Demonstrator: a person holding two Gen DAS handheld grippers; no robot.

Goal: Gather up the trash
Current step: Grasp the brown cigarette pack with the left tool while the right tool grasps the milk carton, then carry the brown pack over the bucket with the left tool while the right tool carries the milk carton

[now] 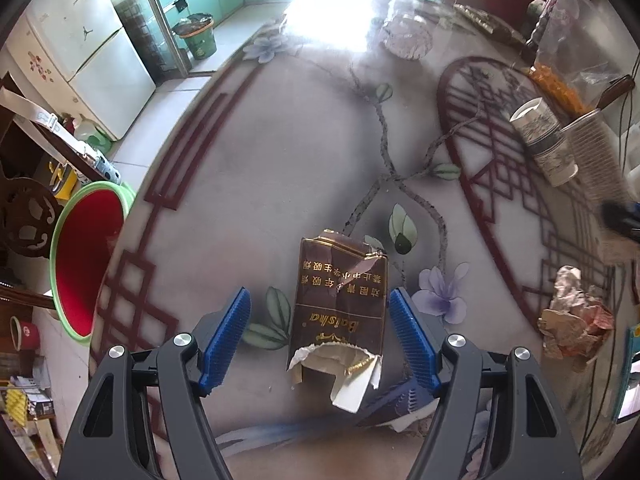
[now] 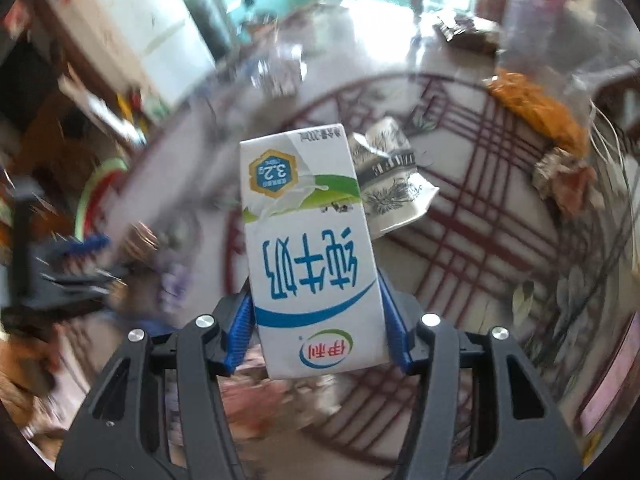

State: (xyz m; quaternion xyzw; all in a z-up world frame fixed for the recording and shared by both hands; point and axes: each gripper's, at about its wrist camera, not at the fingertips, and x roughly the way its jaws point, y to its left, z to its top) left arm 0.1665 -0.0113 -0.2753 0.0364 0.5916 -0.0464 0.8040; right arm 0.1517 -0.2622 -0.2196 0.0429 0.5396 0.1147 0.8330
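Observation:
A torn brown cigarette pack [image 1: 340, 308] lies on the patterned table [image 1: 248, 184]. My left gripper [image 1: 320, 336] is open, with one blue pad on each side of the pack; the right pad is close to its edge and the left pad stands apart. My right gripper [image 2: 318, 320] is shut on a white milk carton [image 2: 308, 240] and holds it above the table; that view is blurred. A red bin with a green rim [image 1: 86, 256] stands off the table's left edge. Crumpled foil trash [image 1: 576, 316] lies at the right, and shows in the right wrist view [image 2: 564, 180].
A paper cup [image 1: 544, 144] lies on its side at the right, seen also behind the carton [image 2: 396, 184]. A bag of orange snacks [image 1: 560, 84] and a glass dish [image 1: 408, 36] sit at the far side. Cables [image 1: 624, 128] run along the right edge.

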